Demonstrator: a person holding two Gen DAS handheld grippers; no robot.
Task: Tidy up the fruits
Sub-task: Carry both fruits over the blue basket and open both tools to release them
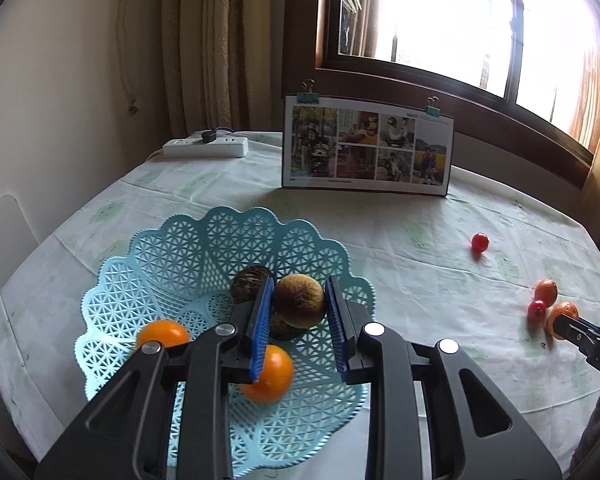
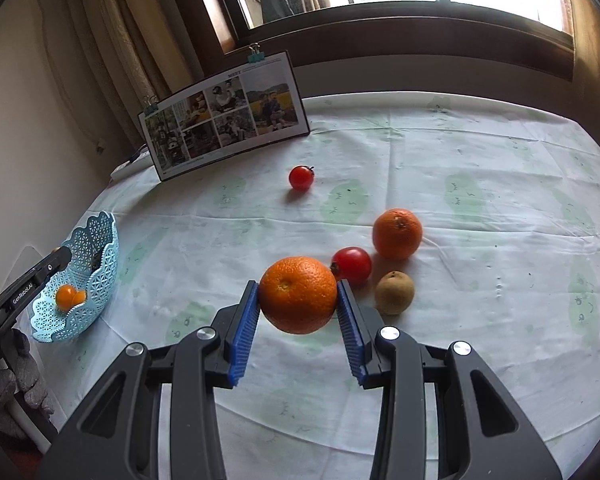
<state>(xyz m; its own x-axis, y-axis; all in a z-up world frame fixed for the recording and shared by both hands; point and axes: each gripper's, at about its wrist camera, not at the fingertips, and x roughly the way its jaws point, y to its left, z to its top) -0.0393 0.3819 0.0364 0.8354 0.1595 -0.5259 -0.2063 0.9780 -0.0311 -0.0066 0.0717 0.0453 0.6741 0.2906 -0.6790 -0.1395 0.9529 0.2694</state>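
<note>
The left hand-held gripper (image 1: 298, 312) hung over the blue basket (image 1: 172, 256) with its blue pads spread; a brown kiwi (image 1: 299, 300) sat between them, touching the left pad while a gap showed at the right one, so whether it was held could not be told; two more brown fruits lay in the basket just beside it, one behind the left pad (image 1: 247, 282) and one underneath; two small oranges (image 1: 162, 334) rested in the basket nearer the camera. The right hand-held gripper (image 2: 298, 300) pinched a large orange (image 2: 298, 295) between its pads, just above the cloth-covered counter (image 2: 480, 184); close behind that orange lay a red tomato (image 2: 352, 265), a second orange (image 2: 397, 233) and a brown kiwi-like fruit (image 2: 395, 293), the tomato near both; a smaller tomato (image 2: 301, 177) sat well apart, toward a propped photo board (image 2: 224, 114); the basket stood at the far left of the counter in the right wrist view.
</note>
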